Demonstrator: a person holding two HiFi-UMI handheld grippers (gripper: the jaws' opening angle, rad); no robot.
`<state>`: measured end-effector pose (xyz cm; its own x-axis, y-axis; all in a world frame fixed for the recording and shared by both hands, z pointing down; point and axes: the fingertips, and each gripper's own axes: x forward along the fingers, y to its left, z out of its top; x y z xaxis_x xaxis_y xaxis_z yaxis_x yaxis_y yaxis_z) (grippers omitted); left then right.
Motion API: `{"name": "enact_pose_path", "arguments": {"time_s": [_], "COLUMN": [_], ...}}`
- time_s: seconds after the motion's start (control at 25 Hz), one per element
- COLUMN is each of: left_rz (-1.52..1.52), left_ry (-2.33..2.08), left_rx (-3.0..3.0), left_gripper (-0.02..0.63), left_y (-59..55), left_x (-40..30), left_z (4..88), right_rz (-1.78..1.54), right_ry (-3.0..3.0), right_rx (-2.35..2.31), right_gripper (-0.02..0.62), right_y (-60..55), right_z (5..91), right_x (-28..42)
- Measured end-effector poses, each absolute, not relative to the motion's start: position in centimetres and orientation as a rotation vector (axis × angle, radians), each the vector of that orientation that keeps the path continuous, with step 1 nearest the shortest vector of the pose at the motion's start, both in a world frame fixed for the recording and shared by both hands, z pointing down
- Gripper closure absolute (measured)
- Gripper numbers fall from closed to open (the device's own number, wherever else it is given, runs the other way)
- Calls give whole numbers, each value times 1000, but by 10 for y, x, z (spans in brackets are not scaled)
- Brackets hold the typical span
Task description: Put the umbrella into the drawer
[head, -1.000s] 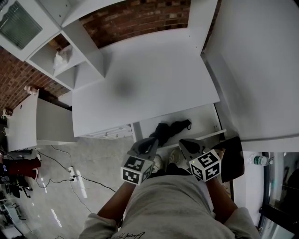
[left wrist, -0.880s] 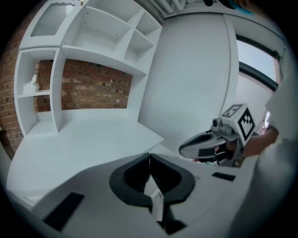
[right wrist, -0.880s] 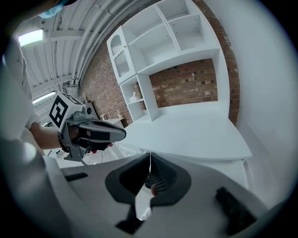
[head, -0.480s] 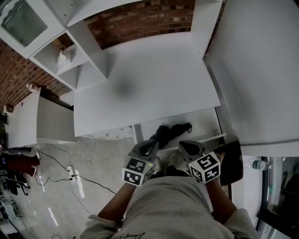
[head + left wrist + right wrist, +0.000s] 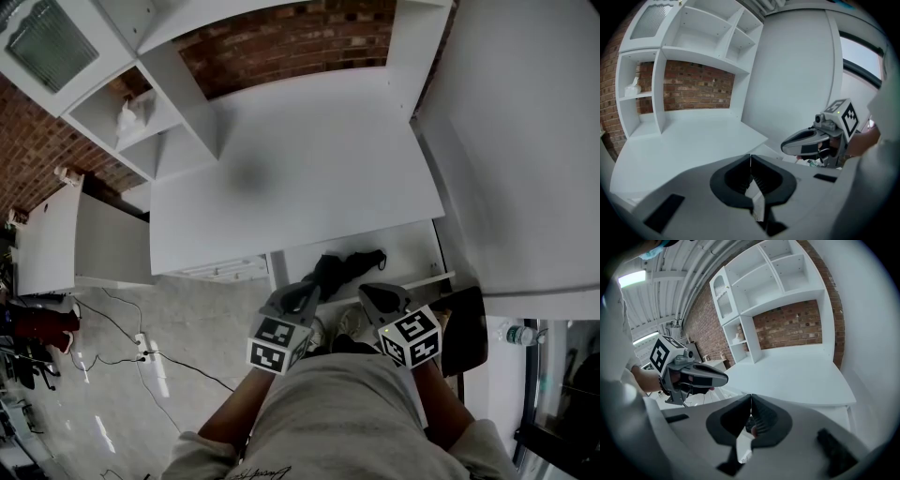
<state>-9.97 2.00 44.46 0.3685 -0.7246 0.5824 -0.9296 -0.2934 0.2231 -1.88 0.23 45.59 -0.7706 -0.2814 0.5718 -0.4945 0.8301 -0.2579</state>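
A black folded umbrella point(image 5: 342, 267) lies in the open white drawer point(image 5: 408, 246) under the desk's front edge. Both grippers hover side by side just in front of the drawer, near the person's body. My left gripper point(image 5: 302, 295) is shut with nothing between its jaws, which meet in the left gripper view point(image 5: 750, 161). My right gripper point(image 5: 373, 296) is also shut and empty, as the right gripper view point(image 5: 750, 401) shows. Each gripper appears in the other's view: the right gripper point(image 5: 787, 144) and the left gripper point(image 5: 723, 378). Neither touches the umbrella.
The white desk top point(image 5: 291, 169) spans the middle, with a brick wall point(image 5: 281, 42) behind it. White shelves point(image 5: 141, 112) stand at the left, a tall white panel point(image 5: 516, 141) at the right. Cables and a power strip point(image 5: 155, 364) lie on the floor; a dark object point(image 5: 466, 328) sits by the drawer's right.
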Motion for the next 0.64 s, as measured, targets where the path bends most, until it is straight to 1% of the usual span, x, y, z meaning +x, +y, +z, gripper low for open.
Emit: {"name": "enact_pose_path", "arguments": {"time_s": [0.64], "left_rz": [508], "left_ry": [-1430], "left_rx": [2091], "left_gripper": [589], "left_y": [14], "left_x": [-106], "left_z": [447], "right_rz": [526], "right_ry": [-2487], "right_rx": [554], "right_gripper": [568], "right_y": [-5], "right_z": [455], "right_x": [-24]}}
